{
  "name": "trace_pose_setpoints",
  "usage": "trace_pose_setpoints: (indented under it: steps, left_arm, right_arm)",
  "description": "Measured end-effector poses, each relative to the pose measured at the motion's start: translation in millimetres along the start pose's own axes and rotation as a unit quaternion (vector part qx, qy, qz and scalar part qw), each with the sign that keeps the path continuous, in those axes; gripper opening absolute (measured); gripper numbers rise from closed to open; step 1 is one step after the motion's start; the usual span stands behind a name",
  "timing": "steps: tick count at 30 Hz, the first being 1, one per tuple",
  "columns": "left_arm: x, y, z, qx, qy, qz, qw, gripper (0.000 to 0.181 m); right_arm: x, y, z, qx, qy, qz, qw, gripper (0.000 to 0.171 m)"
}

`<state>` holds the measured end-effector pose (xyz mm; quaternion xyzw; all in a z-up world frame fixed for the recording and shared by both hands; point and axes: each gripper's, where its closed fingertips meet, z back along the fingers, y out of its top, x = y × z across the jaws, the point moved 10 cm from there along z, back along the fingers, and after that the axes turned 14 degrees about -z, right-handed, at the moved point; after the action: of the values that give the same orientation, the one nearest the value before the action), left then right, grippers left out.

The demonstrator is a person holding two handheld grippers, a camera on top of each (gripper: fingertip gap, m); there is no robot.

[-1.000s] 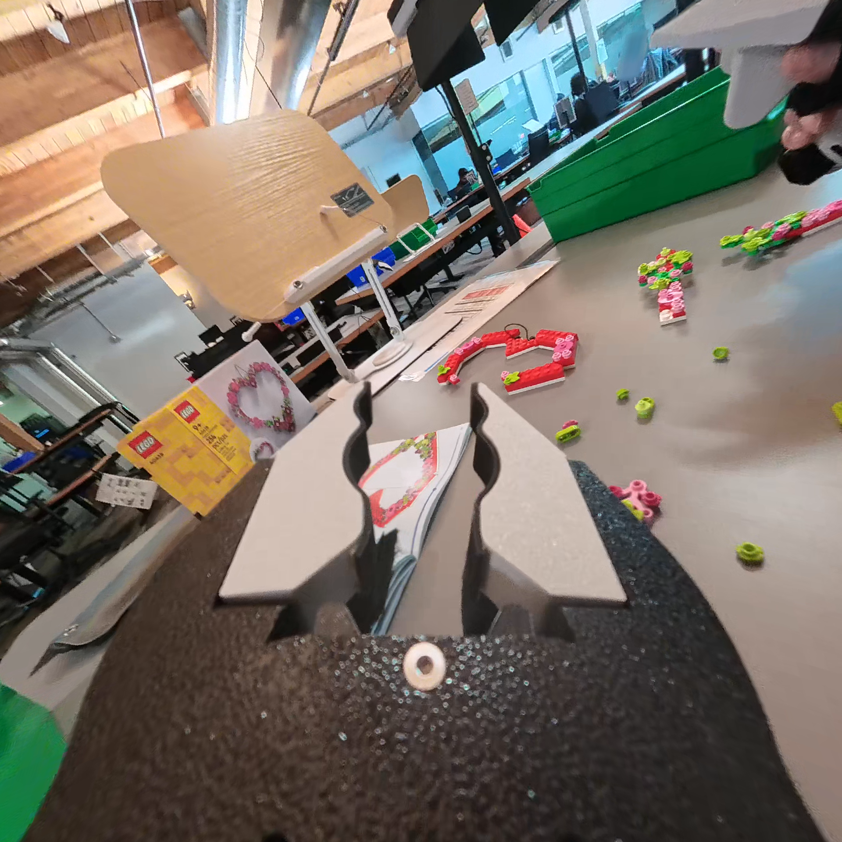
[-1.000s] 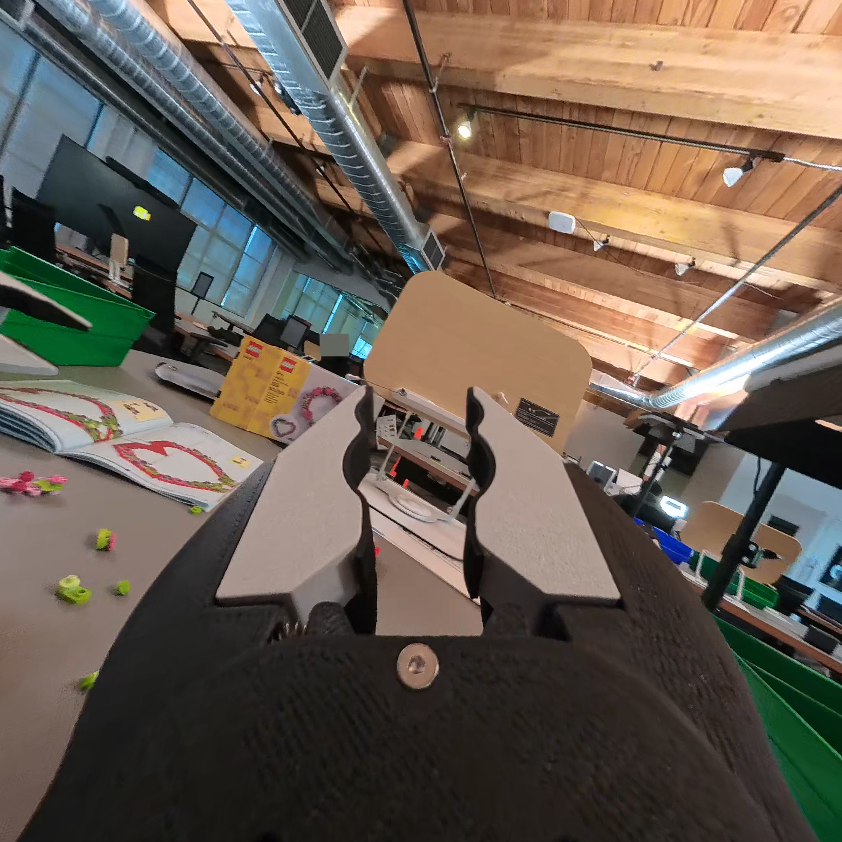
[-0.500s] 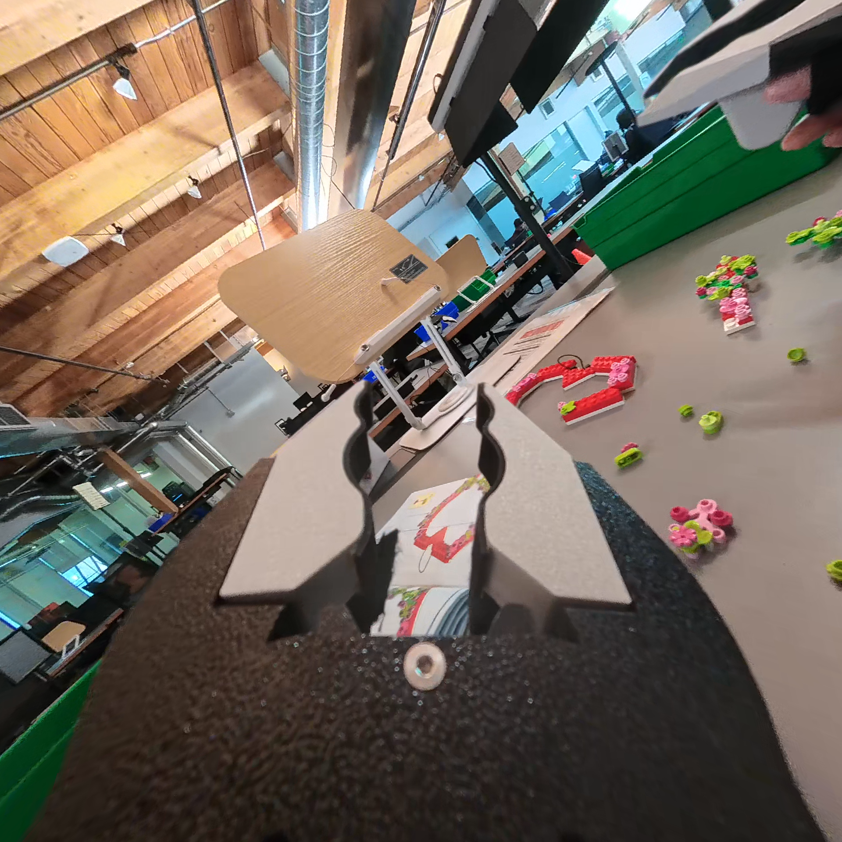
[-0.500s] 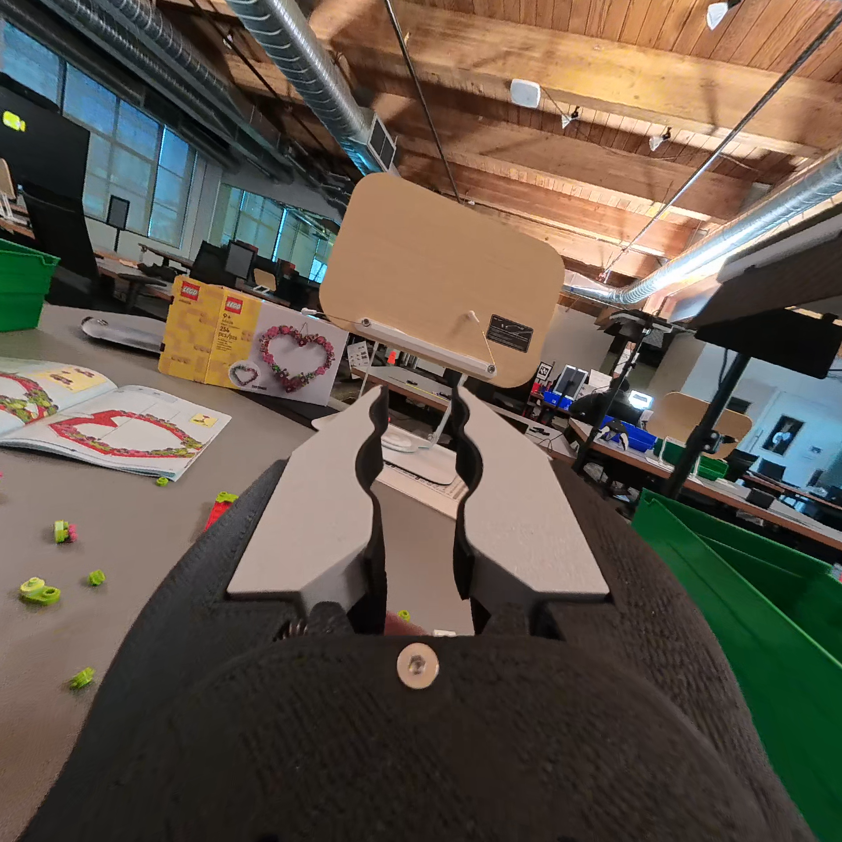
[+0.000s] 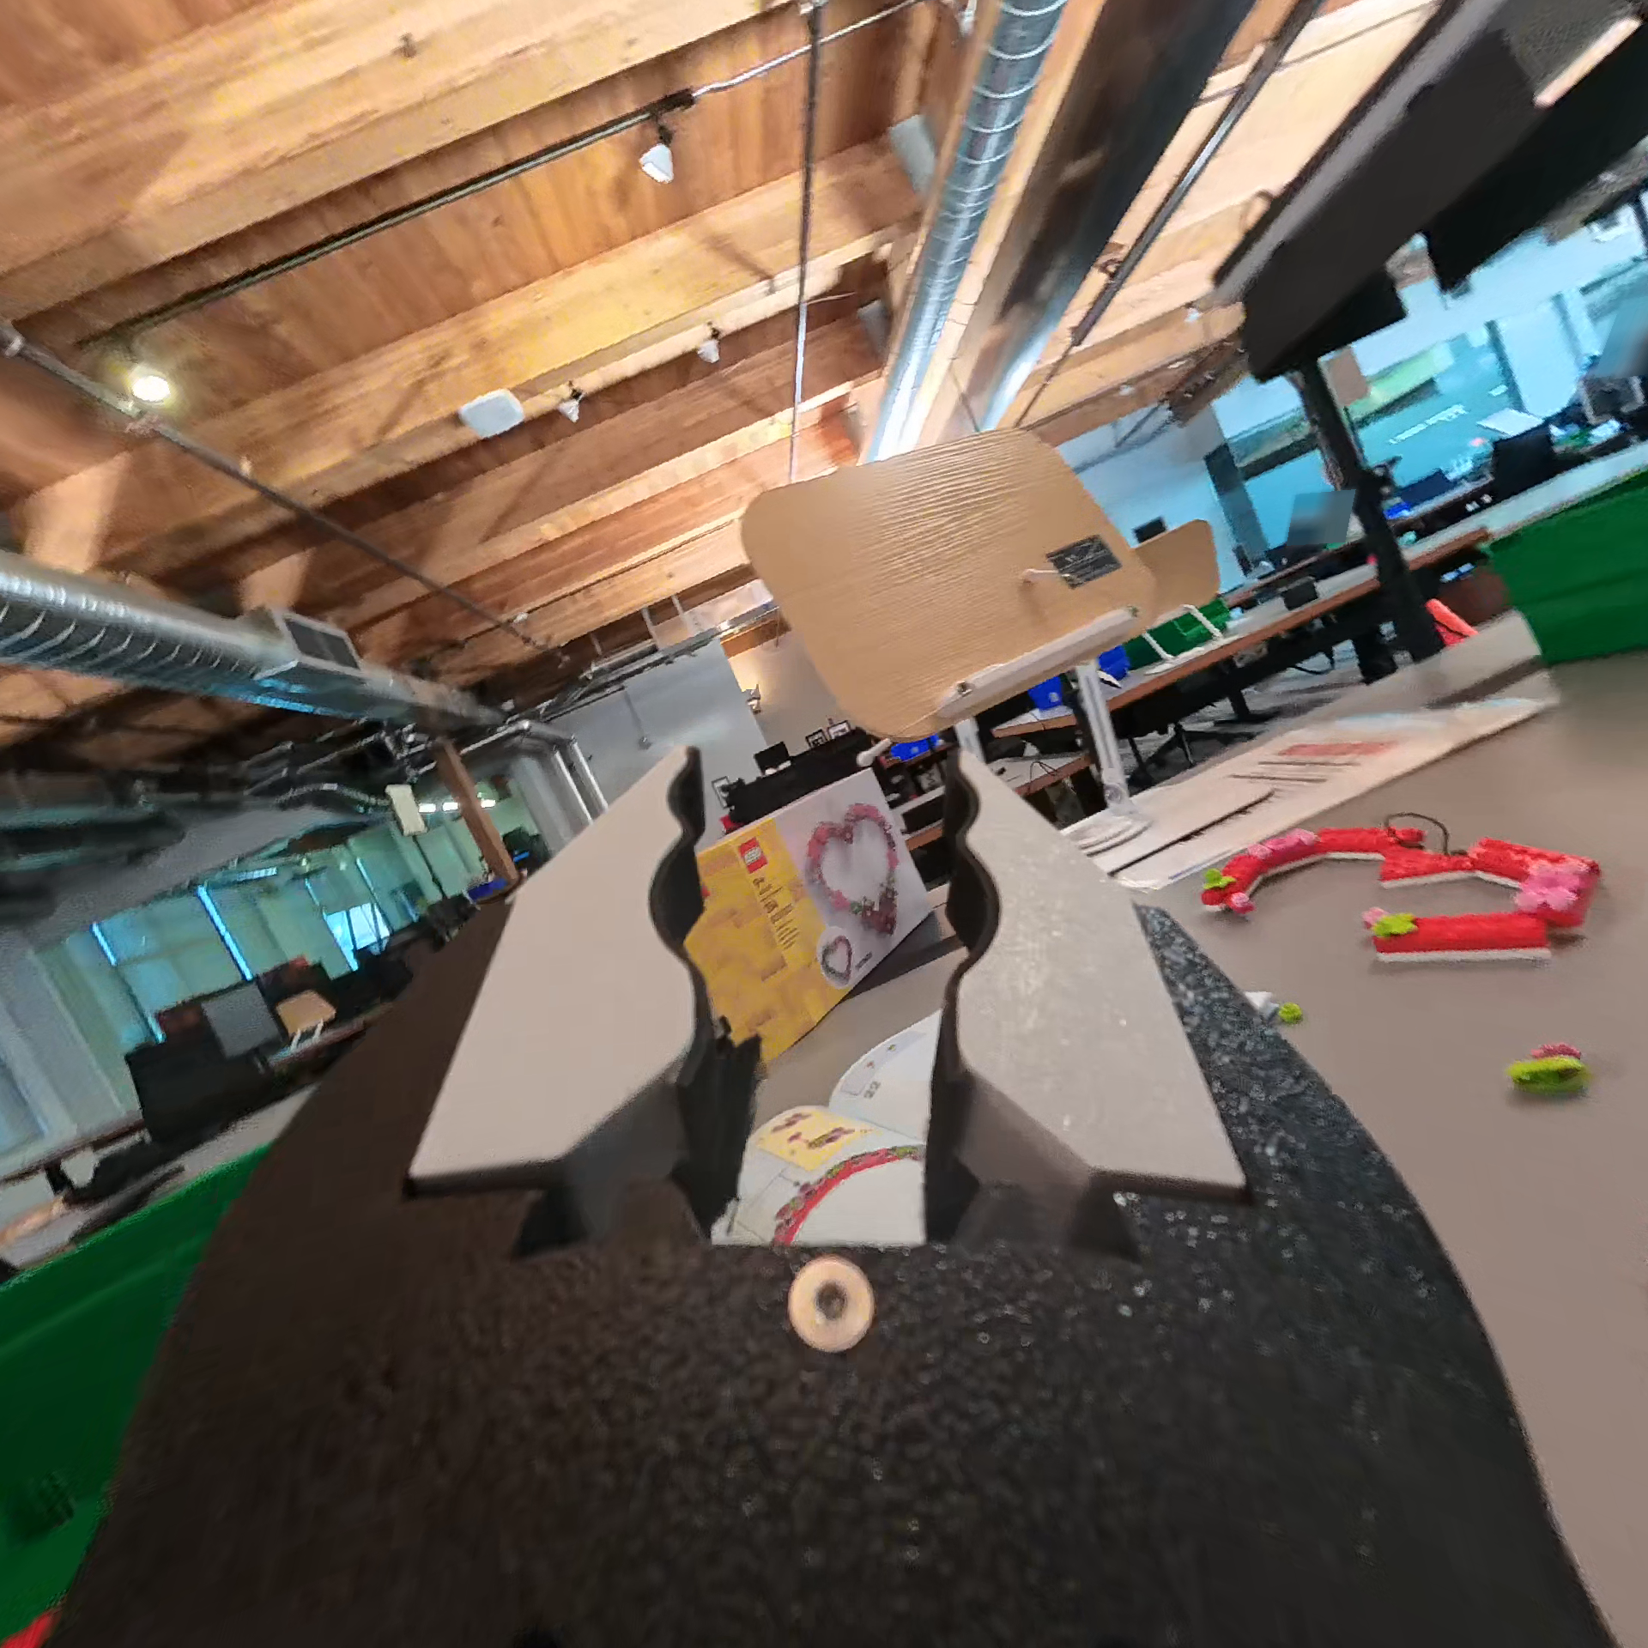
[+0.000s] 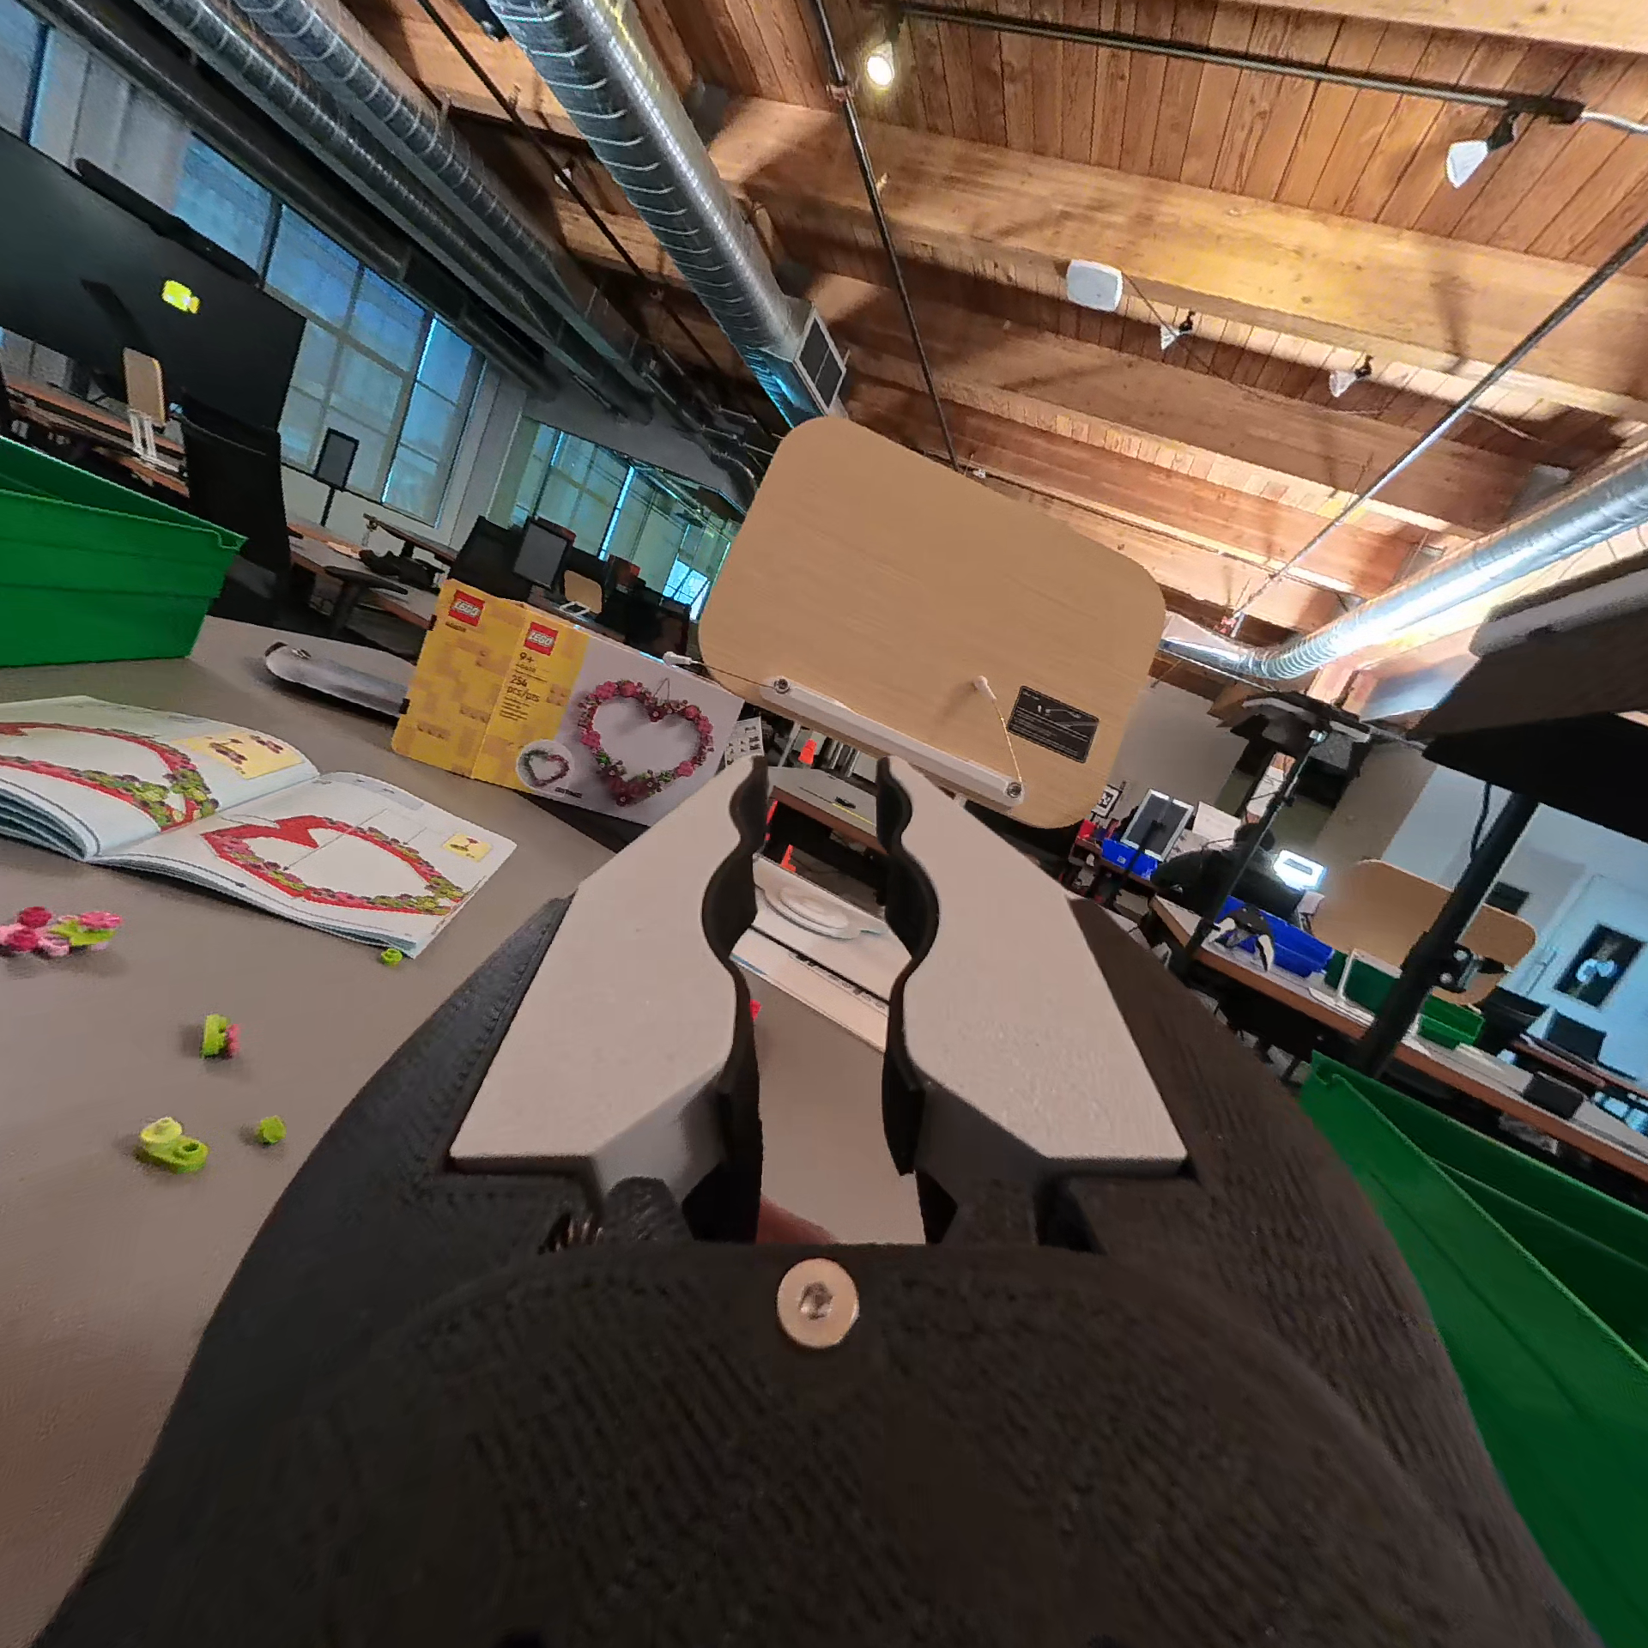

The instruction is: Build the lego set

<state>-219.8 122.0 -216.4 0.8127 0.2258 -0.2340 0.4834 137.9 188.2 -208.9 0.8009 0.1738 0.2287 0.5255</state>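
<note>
My left gripper (image 5: 825,776) is open and empty, raised above the grey table (image 5: 1471,1248) and tilted upward. The open instruction booklet (image 5: 838,1150) lies under it, and the yellow set box (image 5: 803,918) shows between its fingers. A red heart arc (image 5: 1320,856) and a red brick strip (image 5: 1462,932) lie to its right, with a lime piece (image 5: 1552,1070) nearer. My right gripper (image 6: 820,776) is open with a narrow gap and empty. To its left lie the booklet (image 6: 267,847), the box (image 6: 571,704), a pink flower cluster (image 6: 53,927) and lime pieces (image 6: 174,1146).
A wooden book stand (image 6: 927,615) rises at the far table edge; it also shows in the left wrist view (image 5: 936,571). Green bins stand at the left (image 6: 98,571) and right (image 6: 1516,1248) of the right wrist view. Flat printed sheets (image 5: 1320,758) lie beyond the red arc. The tips of one gripper are about 30 centimeters away from the tips of the other. The lime piece (image 5: 1552,1070) is about equally far from each gripper, around 20 centimeters. Seen from the right wrist view (image 6: 202,1028) as well. My right tips are roughly 25 centimeters from the red heart arc (image 5: 1320,856).
My left gripper has tilted up and swung left, so the box now shows between its fingers and the right gripper has left its view. My right gripper's fingers have drawn closer together.
</note>
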Motion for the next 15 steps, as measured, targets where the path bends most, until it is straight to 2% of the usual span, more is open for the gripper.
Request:
trace_pose_setpoints:
  steps: [6, 15]
  left_arm:
    - [-11.6, -9.7, 0.4, -0.02, 0.021, 0.059, 0.998, 0.049]
    - [-5.3, -7.6, 0.0, -0.016, 0.006, 0.044, 0.999, 0.047]
  right_arm:
    - [-2.3, -1.4, -0.3, 0.0, 0.006, -0.003, 1.0, 0.022]
    - [-7.0, -8.1, -3.4, -0.02, 0.029, -0.011, 0.999, 0.022]
